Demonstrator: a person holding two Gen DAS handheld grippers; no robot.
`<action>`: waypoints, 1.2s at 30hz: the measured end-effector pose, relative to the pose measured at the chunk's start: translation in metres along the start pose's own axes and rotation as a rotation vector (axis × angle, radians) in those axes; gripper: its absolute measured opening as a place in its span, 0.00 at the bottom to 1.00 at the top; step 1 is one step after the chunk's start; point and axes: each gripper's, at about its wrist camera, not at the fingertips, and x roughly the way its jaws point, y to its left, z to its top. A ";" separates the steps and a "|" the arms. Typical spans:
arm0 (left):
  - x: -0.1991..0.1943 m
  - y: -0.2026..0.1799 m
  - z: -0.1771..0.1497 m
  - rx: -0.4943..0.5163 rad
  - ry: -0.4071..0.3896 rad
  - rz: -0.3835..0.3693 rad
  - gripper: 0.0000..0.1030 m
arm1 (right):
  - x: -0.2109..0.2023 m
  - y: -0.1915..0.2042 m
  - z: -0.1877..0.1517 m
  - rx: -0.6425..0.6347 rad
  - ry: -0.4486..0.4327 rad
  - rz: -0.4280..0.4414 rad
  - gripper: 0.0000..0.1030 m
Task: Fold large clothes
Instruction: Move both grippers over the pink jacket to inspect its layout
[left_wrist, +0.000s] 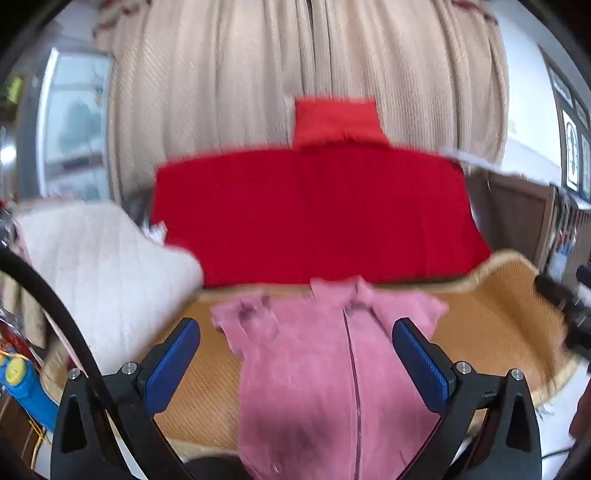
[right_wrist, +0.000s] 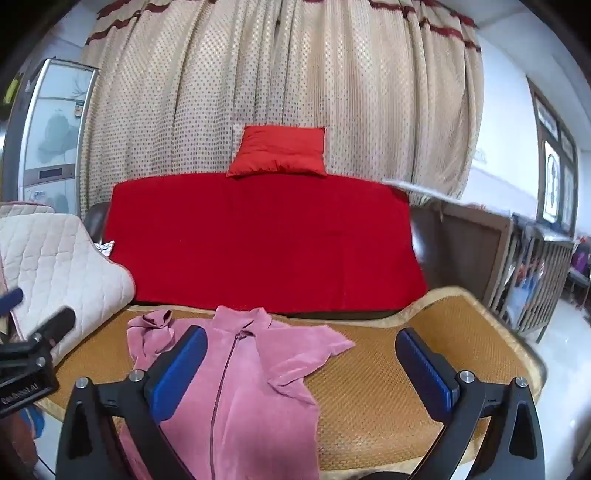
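Observation:
A pink velvety zip-up jacket (left_wrist: 325, 373) lies spread on a woven straw mat (left_wrist: 207, 398), collar toward the sofa, zipper down its middle. My left gripper (left_wrist: 295, 362) hovers over its chest, wide open, nothing between the blue pads (left_wrist: 173, 365). In the right wrist view the same jacket (right_wrist: 251, 376) lies left of centre, one sleeve bunched at the far left and the other spread to the right on the mat (right_wrist: 369, 387). My right gripper (right_wrist: 301, 369) is wide open above the jacket's right side and the mat, holding nothing. The other gripper's body (right_wrist: 33, 350) shows at the left edge.
A sofa with a red cover (right_wrist: 258, 240) and a red cushion (right_wrist: 279, 151) stands behind the mat, before beige curtains (right_wrist: 295, 74). A white quilted pad (right_wrist: 55, 266) lies at the left. A wooden railing (right_wrist: 535, 266) stands at the right, a fridge (right_wrist: 51, 129) at the far left.

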 end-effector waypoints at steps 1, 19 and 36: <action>0.024 0.001 -0.002 -0.008 0.060 -0.022 1.00 | 0.007 -0.005 -0.002 0.016 0.010 0.010 1.00; 0.247 0.012 -0.012 -0.138 0.403 0.035 1.00 | 0.240 -0.130 -0.117 0.582 0.333 0.269 1.00; 0.268 -0.032 0.026 -0.044 0.051 0.132 1.00 | 0.318 -0.070 -0.113 0.272 0.277 0.061 1.00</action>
